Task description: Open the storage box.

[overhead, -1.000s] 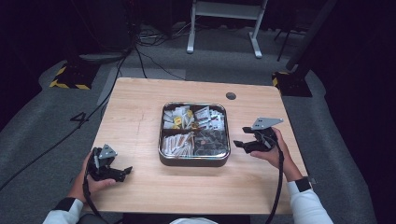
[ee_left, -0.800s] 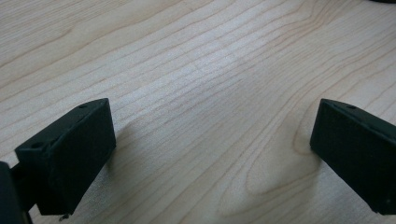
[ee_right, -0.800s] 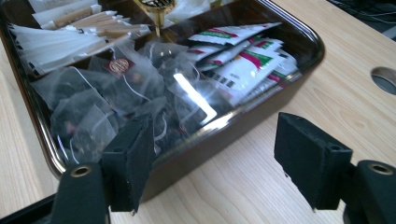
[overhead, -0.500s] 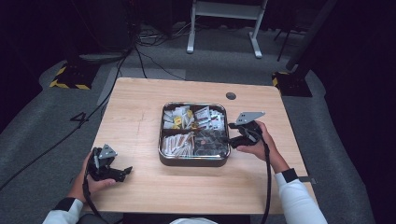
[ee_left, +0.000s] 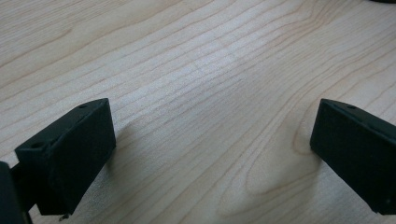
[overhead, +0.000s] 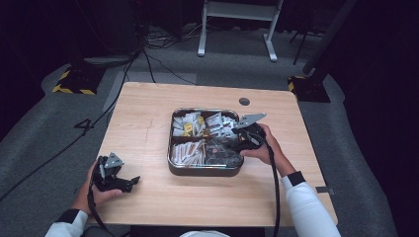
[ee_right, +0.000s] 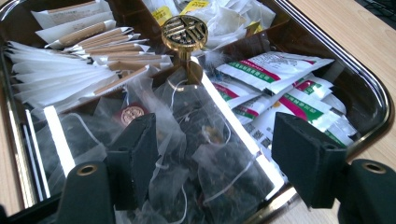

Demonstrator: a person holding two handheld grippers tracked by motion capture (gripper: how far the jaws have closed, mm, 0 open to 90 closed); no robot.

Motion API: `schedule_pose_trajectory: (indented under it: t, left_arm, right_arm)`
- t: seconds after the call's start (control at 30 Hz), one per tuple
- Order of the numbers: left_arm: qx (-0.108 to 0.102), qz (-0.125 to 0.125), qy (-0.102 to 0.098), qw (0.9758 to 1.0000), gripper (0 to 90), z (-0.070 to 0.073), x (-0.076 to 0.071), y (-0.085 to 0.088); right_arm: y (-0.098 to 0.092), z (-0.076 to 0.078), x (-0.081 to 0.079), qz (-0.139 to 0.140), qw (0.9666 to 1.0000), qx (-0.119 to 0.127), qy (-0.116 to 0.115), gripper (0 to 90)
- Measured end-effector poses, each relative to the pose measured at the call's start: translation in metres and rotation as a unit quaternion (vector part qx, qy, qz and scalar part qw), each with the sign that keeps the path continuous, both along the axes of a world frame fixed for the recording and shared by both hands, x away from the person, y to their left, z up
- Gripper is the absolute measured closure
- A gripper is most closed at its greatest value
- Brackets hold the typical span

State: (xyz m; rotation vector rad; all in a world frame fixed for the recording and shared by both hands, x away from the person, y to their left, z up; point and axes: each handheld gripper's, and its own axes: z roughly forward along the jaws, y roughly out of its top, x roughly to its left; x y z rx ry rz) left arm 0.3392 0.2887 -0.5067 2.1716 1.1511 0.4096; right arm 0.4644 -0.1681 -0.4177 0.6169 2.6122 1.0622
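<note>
A square metal tray (overhead: 205,172) with compartments sits mid-table. It holds clear mesh tea bags (ee_right: 196,140), green-and-red sachets (ee_right: 275,70), brown paper sticks (ee_right: 93,42) and white packets, around a brass centre knob (ee_right: 185,30). My right gripper (overhead: 237,144) reaches over the tray's right rim (ee_right: 355,65). In the right gripper view it (ee_right: 215,154) stands open just above the tea bags, gripping nothing. At the table's front left my left gripper (overhead: 132,181) rests in a hand, open (ee_left: 210,149) over bare wood.
A small dark round grommet (overhead: 244,101) lies in the tabletop behind the tray. Bare wood (ee_left: 201,70) surrounds the left gripper. Beyond the table are cables, a white stand's legs (overhead: 237,29) and grey carpet.
My right gripper has moved left, from beside the tray's right side to over its right rim and the tea bags. The left gripper has stayed put.
</note>
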Motion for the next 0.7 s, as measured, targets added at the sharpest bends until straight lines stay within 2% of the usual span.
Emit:
schedule_pose_trajectory:
  t: [0.4, 0.7]
  left_arm:
    - [0.000, -0.001, 0.000, 1.0000, 0.3, 0.000, 0.000, 0.000]
    - [0.000, -0.001, 0.000, 1.0000, 0.4, 0.000, 0.000, 0.000]
  right_arm:
    - [0.028, -0.003, 0.012, 0.015, 0.9998, -0.011, 0.009, 32.7]
    - [0.044, -0.007, 0.020, 0.022, 0.9995, -0.009, 0.019, 33.9]
